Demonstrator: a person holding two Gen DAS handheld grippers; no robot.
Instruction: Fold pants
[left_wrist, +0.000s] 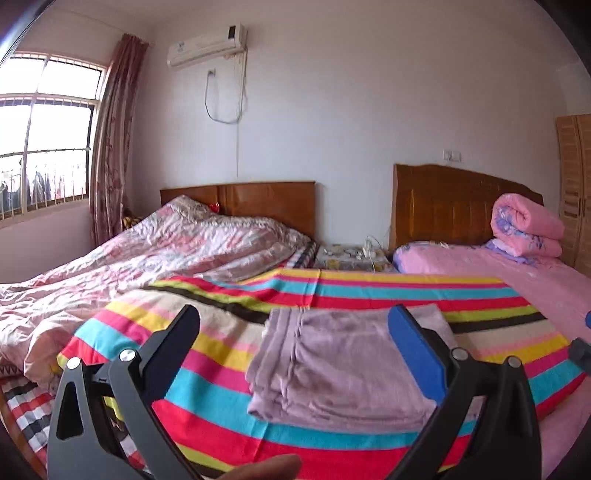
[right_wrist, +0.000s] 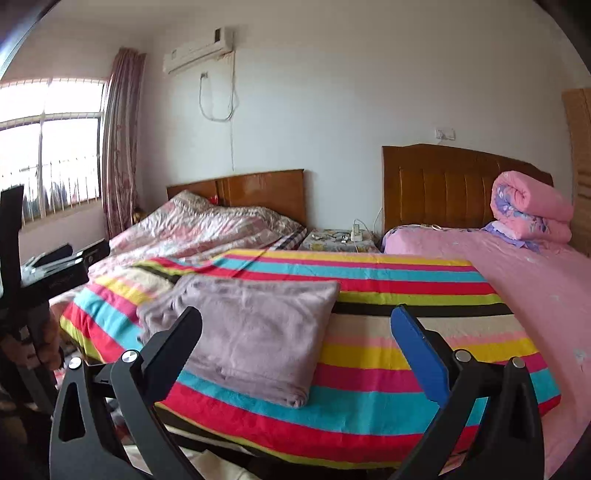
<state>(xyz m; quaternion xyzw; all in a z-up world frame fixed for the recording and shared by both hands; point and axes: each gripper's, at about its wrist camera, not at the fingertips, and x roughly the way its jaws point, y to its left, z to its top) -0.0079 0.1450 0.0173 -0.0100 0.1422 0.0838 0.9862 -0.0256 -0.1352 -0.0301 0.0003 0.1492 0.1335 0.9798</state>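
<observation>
My left hand-held gripper (left_wrist: 295, 321) hangs above the near edge of the striped blanket (left_wrist: 229, 354), jaws spread wide, nothing between them. One finger is black, the other carries a blue pad (left_wrist: 417, 354). The pants (left_wrist: 343, 362), pale mauve and fleecy, lie folded into a thick rectangle on the blanket, straight ahead of this gripper and apart from its fingers; layered fold edges show along their left side. A fingertip (left_wrist: 273, 467) of my own hand shows at the bottom edge of the left wrist view.

My right hand-held gripper (right_wrist: 297, 319) is also spread wide and holds nothing. From its camera the pants (right_wrist: 255, 332) sit to the left of centre on the striped blanket (right_wrist: 388, 354); the black finger overlaps their near left part in the picture, but it seems to hang in front rather than touching, and I cannot be sure. At the far left of that view I see my other hand (right_wrist: 48, 339) gripping a dark handle.

Surroundings: the blanket covers a raised flat surface between two beds. Left bed has a crumpled pink floral quilt (left_wrist: 147, 258); right bed has a pink sheet (left_wrist: 517, 269) with a rolled pink quilt (left_wrist: 524, 225) against its wooden headboard (left_wrist: 443, 199). A small nightstand (left_wrist: 347, 258) with cables stands between the headboards. On the far wall an air conditioner (left_wrist: 207, 44); window (left_wrist: 44, 136) and curtain (left_wrist: 110, 140) to the left.
</observation>
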